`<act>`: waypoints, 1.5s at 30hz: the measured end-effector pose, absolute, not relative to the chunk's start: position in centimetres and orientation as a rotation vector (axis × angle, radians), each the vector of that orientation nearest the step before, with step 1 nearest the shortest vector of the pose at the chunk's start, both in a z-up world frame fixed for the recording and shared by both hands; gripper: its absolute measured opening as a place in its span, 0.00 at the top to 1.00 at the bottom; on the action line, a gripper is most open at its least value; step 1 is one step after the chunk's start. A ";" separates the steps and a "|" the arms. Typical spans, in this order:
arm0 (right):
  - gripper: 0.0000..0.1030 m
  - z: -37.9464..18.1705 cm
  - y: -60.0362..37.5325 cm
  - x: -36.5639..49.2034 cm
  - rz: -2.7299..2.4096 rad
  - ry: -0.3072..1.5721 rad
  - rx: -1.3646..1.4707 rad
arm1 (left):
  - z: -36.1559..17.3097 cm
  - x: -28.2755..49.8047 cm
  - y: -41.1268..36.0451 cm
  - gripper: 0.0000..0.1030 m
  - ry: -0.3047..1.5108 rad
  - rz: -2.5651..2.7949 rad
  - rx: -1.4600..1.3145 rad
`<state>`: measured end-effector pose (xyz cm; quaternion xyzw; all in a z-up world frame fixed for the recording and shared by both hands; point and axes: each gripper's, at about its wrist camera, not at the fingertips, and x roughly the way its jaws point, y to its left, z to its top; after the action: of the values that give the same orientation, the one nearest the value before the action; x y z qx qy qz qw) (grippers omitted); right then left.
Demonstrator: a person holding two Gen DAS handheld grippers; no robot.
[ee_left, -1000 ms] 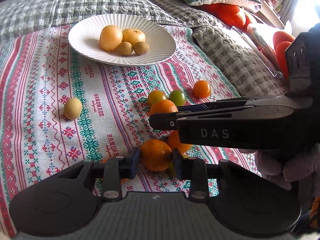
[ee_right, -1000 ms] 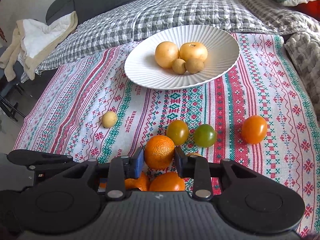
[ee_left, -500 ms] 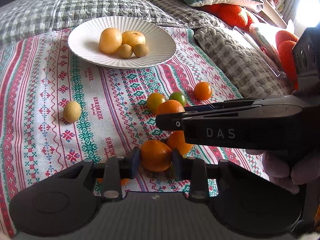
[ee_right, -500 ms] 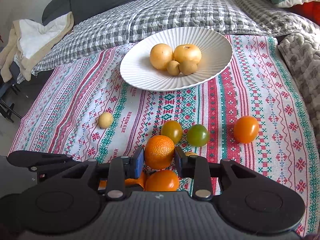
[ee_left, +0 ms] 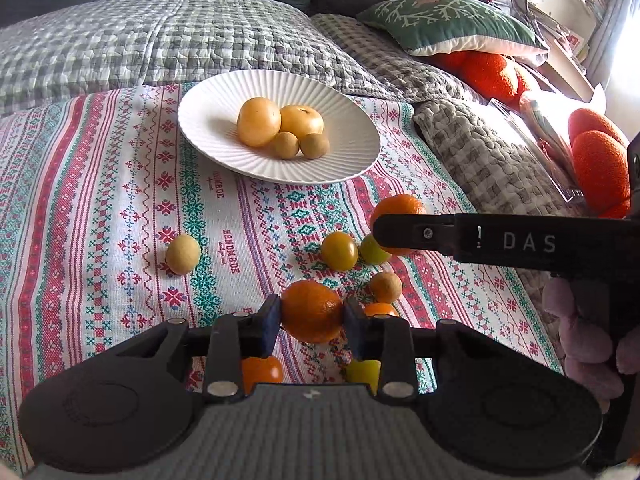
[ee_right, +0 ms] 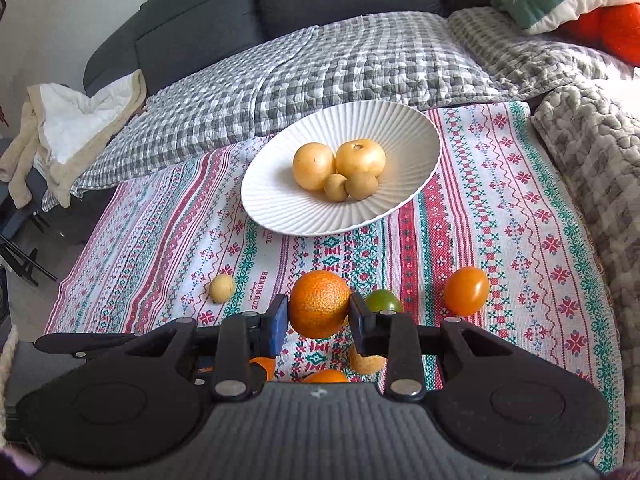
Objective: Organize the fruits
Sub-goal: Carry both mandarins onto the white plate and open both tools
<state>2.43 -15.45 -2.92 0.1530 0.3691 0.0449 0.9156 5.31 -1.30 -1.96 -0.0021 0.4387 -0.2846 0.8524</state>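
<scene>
While each tool grips an orange, left tool (ee_left: pixel 311 317) and right tool (ee_right: pixel 319 316) clamped above the bed cloth (ee_right: pixel 500 216), transport is in hand; next, release onto the plate (ee_right: pixel 400 120).

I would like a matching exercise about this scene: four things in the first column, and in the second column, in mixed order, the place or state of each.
Things:
1. white ribbed plate
2. orange in the left gripper
3. small pale yellow fruit
4. green tomato

Places or states:
A. lies alone on the patterned cloth, left of the other loose fruit
B. clamped between two blue pads
C. holds four yellowish fruits
D. on the cloth, partly hidden behind the right gripper's right finger

Pairs: 1-C, 2-B, 3-A, 4-D
</scene>
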 end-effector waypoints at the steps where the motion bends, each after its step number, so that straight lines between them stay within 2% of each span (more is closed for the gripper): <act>1: 0.72 -2.7 -15.6 2.4 0.090 0.750 0.324 | -1.7 5.4 -1.2 0.74 0.912 -0.592 -0.013; 13: 0.72 -1.4 -17.8 4.8 0.054 0.662 0.370 | 0.7 10.1 -2.7 0.74 0.827 -0.553 -0.110; 24: 0.72 -3.5 -19.1 9.6 -0.002 0.678 0.280 | -1.7 15.2 -4.2 0.74 0.833 -0.490 -0.063; 35: 0.71 -4.2 -19.5 10.6 -0.002 0.687 0.261 | -2.5 16.4 -5.7 0.73 0.813 -0.477 -0.021; 40: 0.65 -3.8 -19.7 10.1 -0.012 0.684 0.267 | -2.5 16.0 -5.9 0.72 0.815 -0.495 -0.008; 45: 0.50 -3.2 -20.1 9.1 -0.031 0.676 0.276 | -2.1 15.1 -6.0 0.58 0.806 -0.495 0.023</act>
<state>9.10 -20.07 -3.19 0.1348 0.3303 -0.0153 0.9341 15.06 -5.95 -2.11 0.0112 0.3880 -0.2386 0.8902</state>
